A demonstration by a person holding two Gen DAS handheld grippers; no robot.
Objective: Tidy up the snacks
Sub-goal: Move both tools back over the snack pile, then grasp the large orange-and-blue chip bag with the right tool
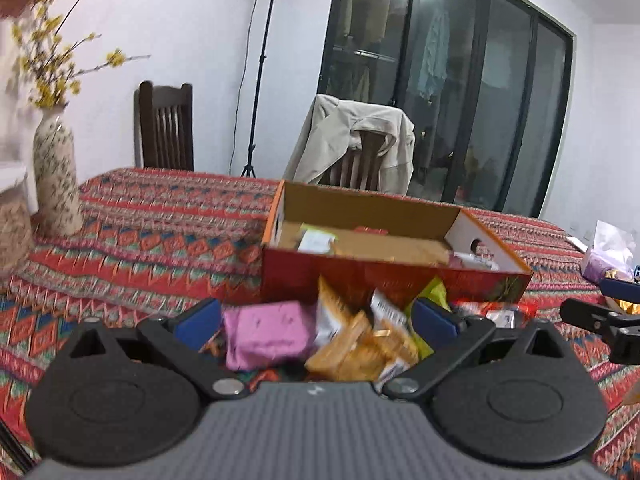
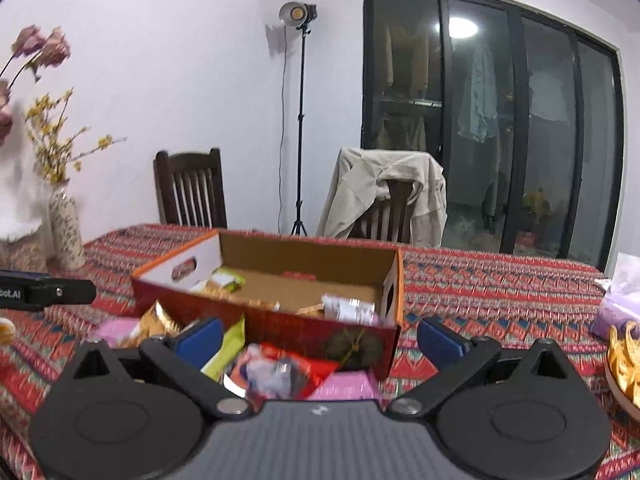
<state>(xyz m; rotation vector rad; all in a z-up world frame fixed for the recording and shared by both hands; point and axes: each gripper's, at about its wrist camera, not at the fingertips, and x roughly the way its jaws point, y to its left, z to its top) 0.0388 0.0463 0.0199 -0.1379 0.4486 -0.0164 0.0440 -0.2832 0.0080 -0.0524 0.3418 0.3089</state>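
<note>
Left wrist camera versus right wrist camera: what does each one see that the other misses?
Only the left wrist view shows the orange snack packets between its open fingers. Only the right shows the red packet, the lamp head and a bowl of chips. Both show the cardboard box, pink packet, vase and draped chair.

An open red cardboard box (image 2: 280,332) holds a few packets. In front lie loose snacks: a pink pack (image 1: 268,334), golden packets (image 1: 360,348), a red wrapper (image 2: 288,372).
</note>
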